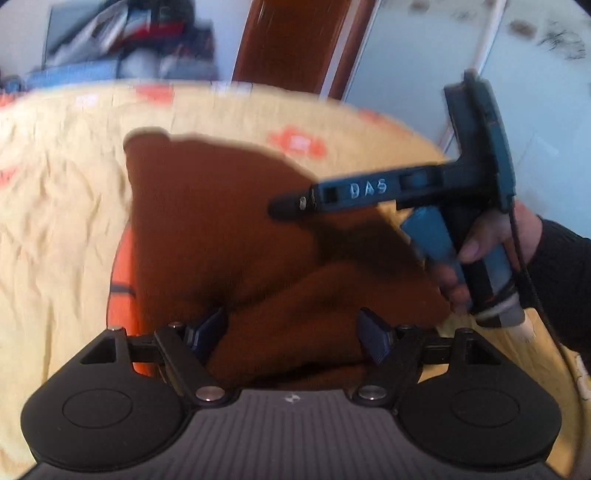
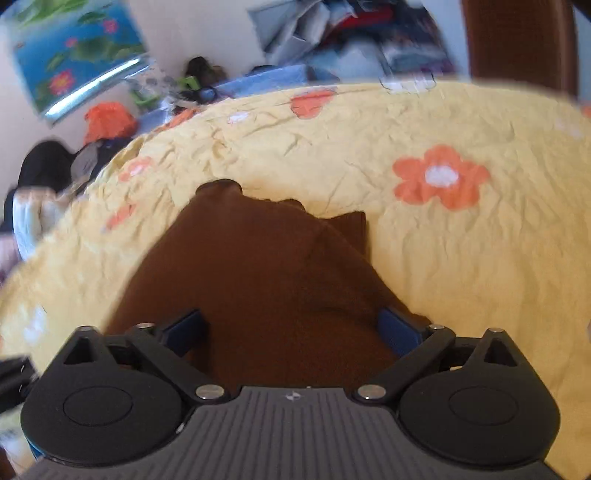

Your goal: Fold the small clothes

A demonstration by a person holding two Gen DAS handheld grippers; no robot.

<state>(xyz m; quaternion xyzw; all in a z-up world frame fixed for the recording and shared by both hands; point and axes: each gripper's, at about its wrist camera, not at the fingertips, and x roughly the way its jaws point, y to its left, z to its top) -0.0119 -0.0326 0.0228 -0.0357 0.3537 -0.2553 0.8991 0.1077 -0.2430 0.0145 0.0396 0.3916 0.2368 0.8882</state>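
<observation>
A small brown knit garment (image 1: 221,221) lies partly folded on the yellow flowered bedspread (image 1: 55,203). My left gripper (image 1: 291,336) is open, its blue pads (image 1: 373,339) spread wide with the garment's near edge bunched between them. In the left wrist view the right gripper (image 1: 291,205) reaches in from the right above the garment, seen side on. In the right wrist view the right gripper (image 2: 291,332) is open, its blue pads (image 2: 397,330) either side of the garment (image 2: 258,266), which stretches away to a narrow end (image 2: 221,186).
The bedspread (image 2: 443,258) fills both views, with orange flowers (image 2: 441,177). An orange patch (image 1: 123,280) shows beside the garment's left edge. A wooden door (image 1: 291,40) and piled clothes (image 2: 351,33) stand beyond the bed. A person's hand (image 1: 491,240) holds the right gripper.
</observation>
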